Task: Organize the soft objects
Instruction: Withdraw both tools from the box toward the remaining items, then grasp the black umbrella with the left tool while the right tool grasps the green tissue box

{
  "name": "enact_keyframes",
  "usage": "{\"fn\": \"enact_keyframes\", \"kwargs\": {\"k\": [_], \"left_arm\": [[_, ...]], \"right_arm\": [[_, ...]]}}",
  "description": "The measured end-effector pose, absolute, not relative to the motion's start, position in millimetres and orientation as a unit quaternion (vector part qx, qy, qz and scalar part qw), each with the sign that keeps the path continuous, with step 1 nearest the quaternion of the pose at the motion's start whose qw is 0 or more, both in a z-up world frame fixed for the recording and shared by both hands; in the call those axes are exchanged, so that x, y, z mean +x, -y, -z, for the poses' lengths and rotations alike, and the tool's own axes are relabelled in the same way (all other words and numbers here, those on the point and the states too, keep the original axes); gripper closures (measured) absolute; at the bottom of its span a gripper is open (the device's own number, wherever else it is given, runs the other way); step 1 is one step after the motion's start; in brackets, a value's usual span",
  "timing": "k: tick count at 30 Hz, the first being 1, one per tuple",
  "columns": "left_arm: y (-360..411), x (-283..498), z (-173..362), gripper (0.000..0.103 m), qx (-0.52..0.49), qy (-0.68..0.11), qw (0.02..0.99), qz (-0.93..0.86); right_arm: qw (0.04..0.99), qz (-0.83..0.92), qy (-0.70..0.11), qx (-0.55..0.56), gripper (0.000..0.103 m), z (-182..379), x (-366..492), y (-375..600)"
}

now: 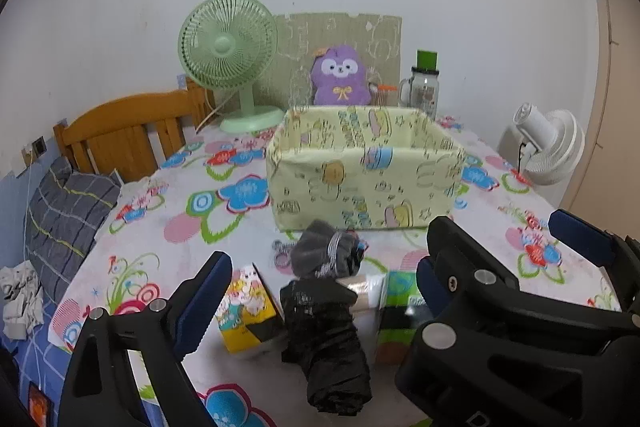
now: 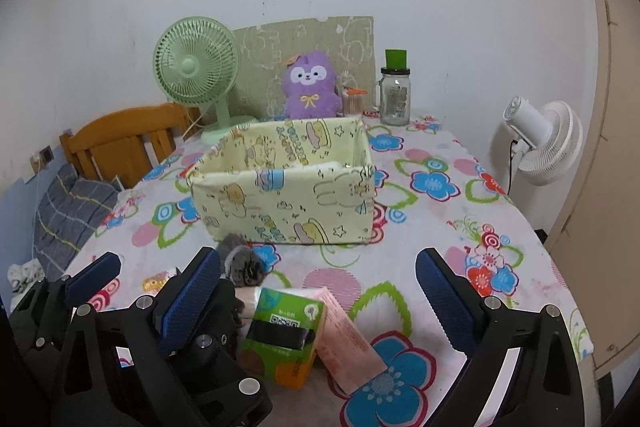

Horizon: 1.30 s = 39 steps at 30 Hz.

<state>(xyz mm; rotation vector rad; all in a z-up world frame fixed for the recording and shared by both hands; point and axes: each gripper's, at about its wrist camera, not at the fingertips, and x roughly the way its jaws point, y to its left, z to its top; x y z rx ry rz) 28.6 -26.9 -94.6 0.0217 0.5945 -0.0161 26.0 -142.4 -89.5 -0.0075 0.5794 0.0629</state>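
Observation:
A pale yellow cartoon-print fabric box (image 1: 362, 187) (image 2: 288, 203) stands mid-table, open on top. In front of it lie a grey rolled sock bundle (image 1: 326, 253) (image 2: 242, 263), a black crumpled bag (image 1: 328, 339), a yellow tissue pack (image 1: 248, 307), a green tissue pack (image 1: 400, 297) (image 2: 286, 333) and a pink pack (image 2: 348, 339). My left gripper (image 1: 320, 291) is open above the black bag; it also shows in the right wrist view (image 2: 140, 283). My right gripper (image 2: 320, 295) is open over the green and pink packs; it also shows in the left wrist view (image 1: 500, 255).
A green desk fan (image 1: 228, 59), a purple plush (image 1: 340, 75) and a glass jar with a green lid (image 1: 424, 87) stand behind the box. A white fan (image 2: 540, 139) stands off the table's right edge. A wooden bed head (image 1: 128, 131) and a grey pillow (image 1: 64, 219) are left.

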Motion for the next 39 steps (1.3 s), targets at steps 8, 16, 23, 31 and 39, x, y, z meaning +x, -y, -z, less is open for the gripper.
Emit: {"fn": "enact_keyframes", "kwargs": {"k": [8,16,23,31,39], "left_arm": [[25,33,120,0.019,0.002,-0.324,0.946,0.024],[19,41,142,0.053,-0.013,-0.369,0.929,0.036],[14,41,145,0.064,-0.009,-0.366,0.93,0.032],[15,42,147,0.063,0.001,-0.364,0.931,0.035],[15,43,149,0.057,0.002,-0.364,0.93,0.041]], "right_arm": [[0.951,-0.033,-0.306,-0.001,0.005,114,30,141],[0.942,-0.038,-0.332,-0.007,0.008,133,37,138],[0.938,-0.042,-0.345,-0.008,0.009,140,43,131],[0.927,-0.035,-0.373,-0.006,0.025,152,54,125],[0.924,-0.027,-0.382,-0.009,0.045,157,60,122]]}}
